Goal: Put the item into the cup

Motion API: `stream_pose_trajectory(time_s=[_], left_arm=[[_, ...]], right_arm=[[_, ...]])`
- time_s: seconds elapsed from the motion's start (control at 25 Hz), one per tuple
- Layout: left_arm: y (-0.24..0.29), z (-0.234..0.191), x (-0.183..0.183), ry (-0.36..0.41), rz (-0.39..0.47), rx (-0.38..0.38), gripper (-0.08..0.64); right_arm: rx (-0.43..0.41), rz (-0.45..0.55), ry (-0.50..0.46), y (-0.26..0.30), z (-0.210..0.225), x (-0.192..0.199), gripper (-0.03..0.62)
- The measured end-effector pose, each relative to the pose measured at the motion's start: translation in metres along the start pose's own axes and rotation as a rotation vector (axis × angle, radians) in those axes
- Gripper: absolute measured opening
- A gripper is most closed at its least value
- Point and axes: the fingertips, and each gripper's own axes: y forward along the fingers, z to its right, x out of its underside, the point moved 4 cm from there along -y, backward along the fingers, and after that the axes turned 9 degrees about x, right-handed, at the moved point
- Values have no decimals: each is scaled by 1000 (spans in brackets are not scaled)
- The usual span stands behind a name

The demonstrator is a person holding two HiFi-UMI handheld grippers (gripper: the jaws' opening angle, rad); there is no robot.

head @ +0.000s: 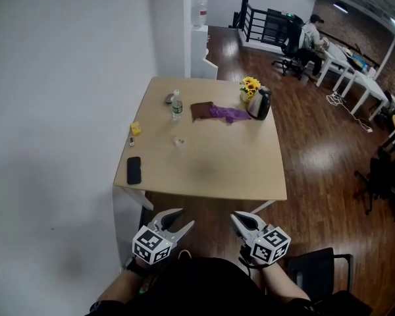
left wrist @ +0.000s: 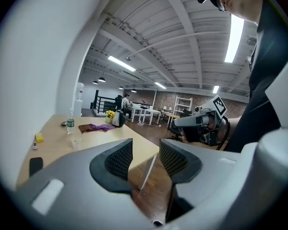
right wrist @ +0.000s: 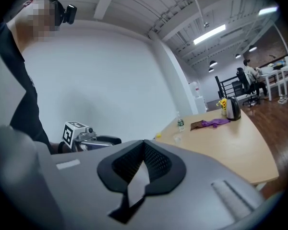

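A small clear cup [head: 178, 141] [left wrist: 76, 142] [right wrist: 177, 138] stands on the wooden table [head: 217, 170], left of its middle. A small yellow block [head: 136, 129] [left wrist: 39, 137] and a thin little stick [head: 131, 141] lie near the table's left edge. Both grippers are held in front of the table's near edge, away from everything on it. My left gripper [head: 183, 219] [left wrist: 145, 150] is open with nothing between its pads. My right gripper [head: 236, 219] [right wrist: 144, 150] is shut and empty, its pads touching.
On the table also are a black phone [head: 133, 170], a water bottle [head: 176, 105], brown and purple cloths [head: 214, 112], a kettle [head: 260, 103] and yellow flowers [head: 250, 86]. A white wall runs along the left. A dark chair [head: 319, 272] stands at my right. A person sits at far desks.
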Motion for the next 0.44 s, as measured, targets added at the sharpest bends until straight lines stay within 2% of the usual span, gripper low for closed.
stream_pose_trajectory(time_s=[0.44], left_arm=[[-4, 19, 3, 19, -2, -31, 169]], right_arm=[[-18, 1, -20, -22, -3, 6, 9]])
